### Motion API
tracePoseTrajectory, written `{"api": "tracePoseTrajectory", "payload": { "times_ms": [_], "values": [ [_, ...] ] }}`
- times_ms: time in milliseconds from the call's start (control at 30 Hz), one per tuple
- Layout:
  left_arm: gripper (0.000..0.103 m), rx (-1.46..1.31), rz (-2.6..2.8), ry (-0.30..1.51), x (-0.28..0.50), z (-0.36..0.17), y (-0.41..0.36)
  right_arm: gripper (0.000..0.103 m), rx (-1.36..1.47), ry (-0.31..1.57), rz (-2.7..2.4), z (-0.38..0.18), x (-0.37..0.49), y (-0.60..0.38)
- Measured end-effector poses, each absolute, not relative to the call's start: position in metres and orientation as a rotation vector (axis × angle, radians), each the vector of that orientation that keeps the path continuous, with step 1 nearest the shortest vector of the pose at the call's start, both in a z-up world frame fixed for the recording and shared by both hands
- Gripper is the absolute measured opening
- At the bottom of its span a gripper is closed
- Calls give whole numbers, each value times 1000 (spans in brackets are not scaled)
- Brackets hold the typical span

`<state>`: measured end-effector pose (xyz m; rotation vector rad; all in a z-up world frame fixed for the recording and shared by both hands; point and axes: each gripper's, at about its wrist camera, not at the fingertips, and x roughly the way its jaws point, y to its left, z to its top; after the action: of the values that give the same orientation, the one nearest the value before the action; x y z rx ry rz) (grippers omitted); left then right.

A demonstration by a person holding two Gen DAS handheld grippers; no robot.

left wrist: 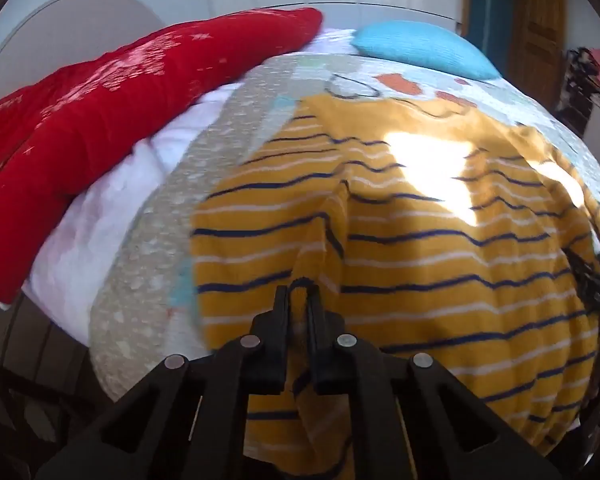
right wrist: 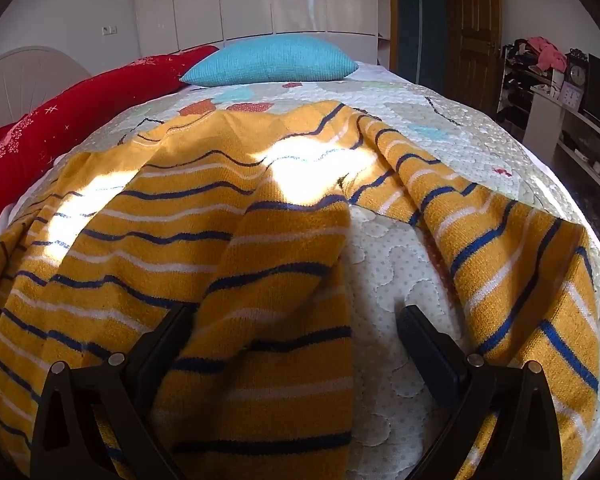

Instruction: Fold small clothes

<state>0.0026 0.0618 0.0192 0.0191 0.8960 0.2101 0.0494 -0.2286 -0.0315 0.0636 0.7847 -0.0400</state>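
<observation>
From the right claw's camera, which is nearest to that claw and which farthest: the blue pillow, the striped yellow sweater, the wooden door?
1. Striped yellow sweater, draped between the open right claw's jaws.
2. Blue pillow, at the bed's far end.
3. Wooden door, beyond the bed, upper right.

Matte black left claw (left wrist: 298, 296), right claw (right wrist: 296, 320), triangular cut-outs, silver round pins

One striped garment (right wrist: 236, 280), two pillows (right wrist: 272, 60)

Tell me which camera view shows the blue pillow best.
The right wrist view: the blue pillow lies whole and sharp at the far end of the bed, beside the red blanket. The left wrist view shows it blurred and smaller, near the top edge.
</observation>
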Motion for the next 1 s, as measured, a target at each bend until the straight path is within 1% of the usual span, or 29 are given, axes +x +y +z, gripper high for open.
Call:
{"api": "tracePoseTrajectory", "payload": {
  "times_ms": [133,233,300,333,367,400,433,533,667,800,1000],
  "values": [
    [8,0,487,849,6,22,131,103,67,784,-41,-33,51,-230],
    [11,-7,618,831,4,26,166,103,63,782,-45,-33,52,-230],
    [20,-27,643,850,3,25,177,103,64,782,-44,-34,52,-231],
    [35,-40,631,841,1,29,178,103,64,782,-44,-34,52,-231],
    [55,-55,608,835,-2,33,175,103,63,782,-45,-34,52,-231],
    [62,-68,582,831,-3,37,170,103,64,782,-44,-35,53,-232],
    [67,-75,551,812,-5,41,164,103,64,783,-44,-35,53,-232],
    [68,-37,481,773,-4,53,135,103,68,785,-48,-34,54,-232],
    [80,-39,361,750,-1,63,95,103,68,818,-62,-19,48,-231],
    [81,-57,233,770,3,60,56,103,56,770,-63,-4,28,-224],
    [81,-10,102,815,2,46,-3,103,72,757,-40,9,9,-220]
  ]
}}
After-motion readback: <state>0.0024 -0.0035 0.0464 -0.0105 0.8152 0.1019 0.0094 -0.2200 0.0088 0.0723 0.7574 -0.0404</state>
